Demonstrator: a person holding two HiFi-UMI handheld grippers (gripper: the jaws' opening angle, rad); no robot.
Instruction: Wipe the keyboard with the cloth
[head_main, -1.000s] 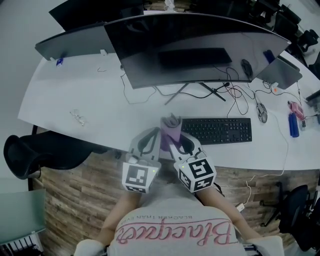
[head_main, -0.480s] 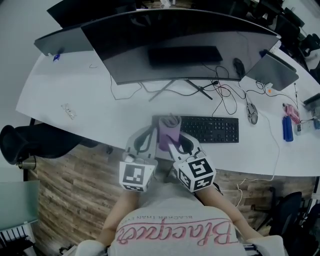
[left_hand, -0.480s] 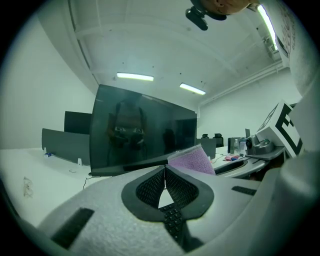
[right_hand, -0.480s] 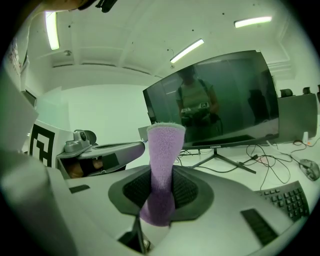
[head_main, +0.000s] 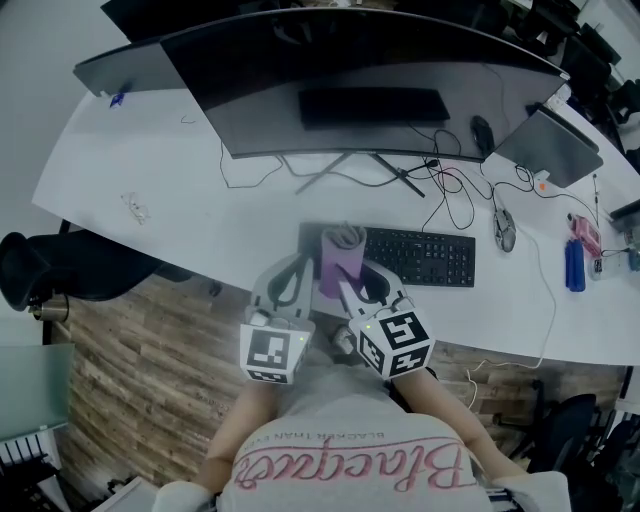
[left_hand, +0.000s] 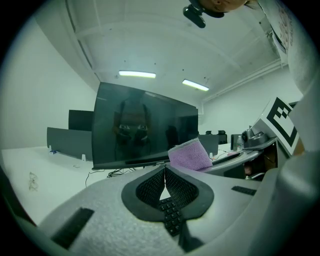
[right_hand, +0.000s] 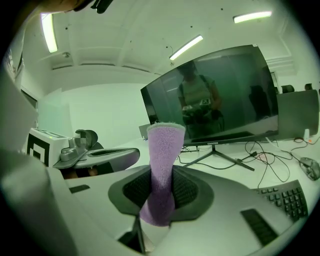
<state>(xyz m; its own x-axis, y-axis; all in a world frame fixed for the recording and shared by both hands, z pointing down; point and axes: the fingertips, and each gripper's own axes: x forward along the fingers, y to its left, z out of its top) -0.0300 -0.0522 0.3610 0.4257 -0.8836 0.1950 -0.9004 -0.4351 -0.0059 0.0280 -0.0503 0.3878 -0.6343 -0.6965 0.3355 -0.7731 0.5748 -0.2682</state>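
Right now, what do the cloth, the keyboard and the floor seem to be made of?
The cloth looks like soft purple terry or microfibre: its surface is fuzzy. The keyboard appears to be matte black plastic, with no shine on the keys. The floor seems wood or wood-look laminate: planks with grain show.

The left gripper (left_hand: 164, 175) is seen with jaws pressed together, black mesh pads (left_hand: 150, 187) touching, nothing caught between them. Keys of a black plastic keyboard (left_hand: 172, 220) are glimpsed through the gap below the pads. A purple terry cloth (left_hand: 190, 154) is seen at the tip of the right gripper (left_hand: 215, 164), just right of the jaws. Behind, a wide dark curved monitor (left_hand: 145, 127) is stood on the white surface (left_hand: 45, 167).
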